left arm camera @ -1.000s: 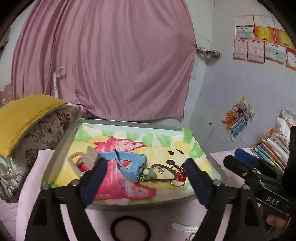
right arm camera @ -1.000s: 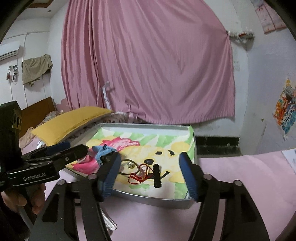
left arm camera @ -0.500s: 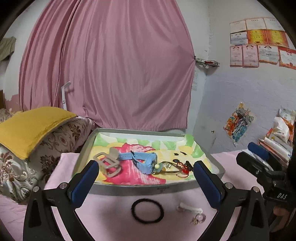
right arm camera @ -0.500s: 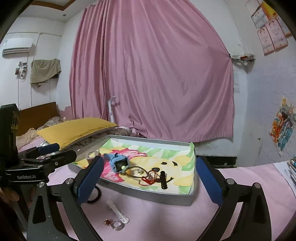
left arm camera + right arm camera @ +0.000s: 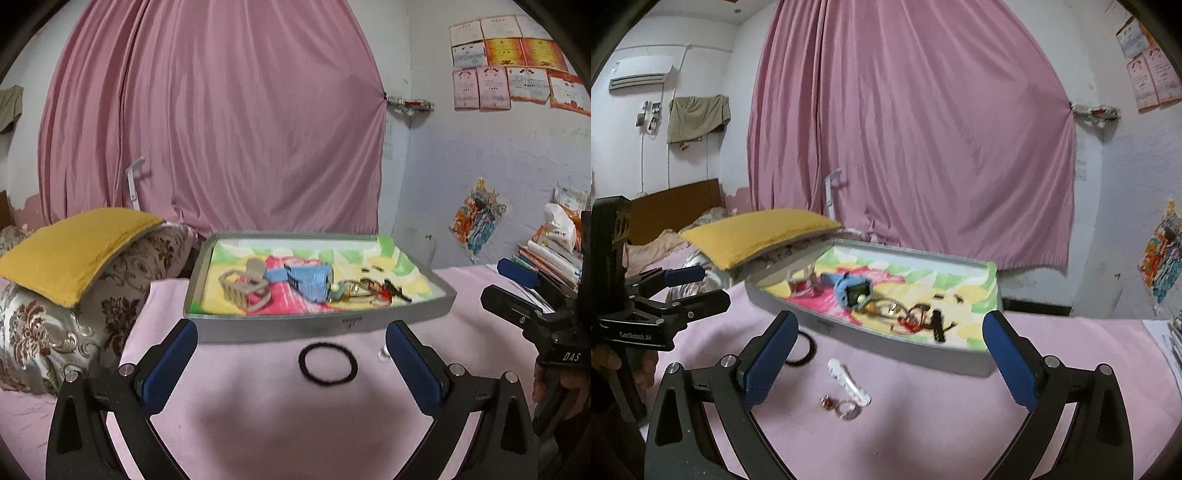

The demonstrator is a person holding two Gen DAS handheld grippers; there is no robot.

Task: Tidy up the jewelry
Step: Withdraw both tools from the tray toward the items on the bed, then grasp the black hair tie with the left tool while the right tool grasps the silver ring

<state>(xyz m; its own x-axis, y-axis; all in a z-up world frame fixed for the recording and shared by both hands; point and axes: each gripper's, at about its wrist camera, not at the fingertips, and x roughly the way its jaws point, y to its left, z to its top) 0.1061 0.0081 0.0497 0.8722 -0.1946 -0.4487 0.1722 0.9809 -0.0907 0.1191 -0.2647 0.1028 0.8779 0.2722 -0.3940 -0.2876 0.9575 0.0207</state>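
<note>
Your left gripper [image 5: 291,363] and right gripper [image 5: 888,354] both hang over the pink cloth-covered surface [image 5: 960,424] with jaws spread wide and nothing between the pads; both have just been opening, with only bare cloth showing between them.

What is left to sort lies on the cloth in front of the grey metal tray with the cartoon-print lining [image 5: 317,326]. The black elastic hair band [image 5: 328,364] lies flat just ahead of your left jaws, a little right of their centre line and just short of the tray's near wall. Being a ring, it has no long axis, so any approach angle serves.

The white plastic hair clip [image 5: 848,382] lies ahead of your right jaws, left of centre, its long axis running from far-left to near-right. At its near end sit a small silver ring [image 5: 849,409] and a tiny reddish earring [image 5: 826,401], close together.

So the left is nearer the band and the right nearer the clip. Turn the right jaws across the clip's length, I'd judge. The tray's near wall stands between these pieces and the jewelry already inside it, so you must lift over it; the cloth around them is open.
</note>
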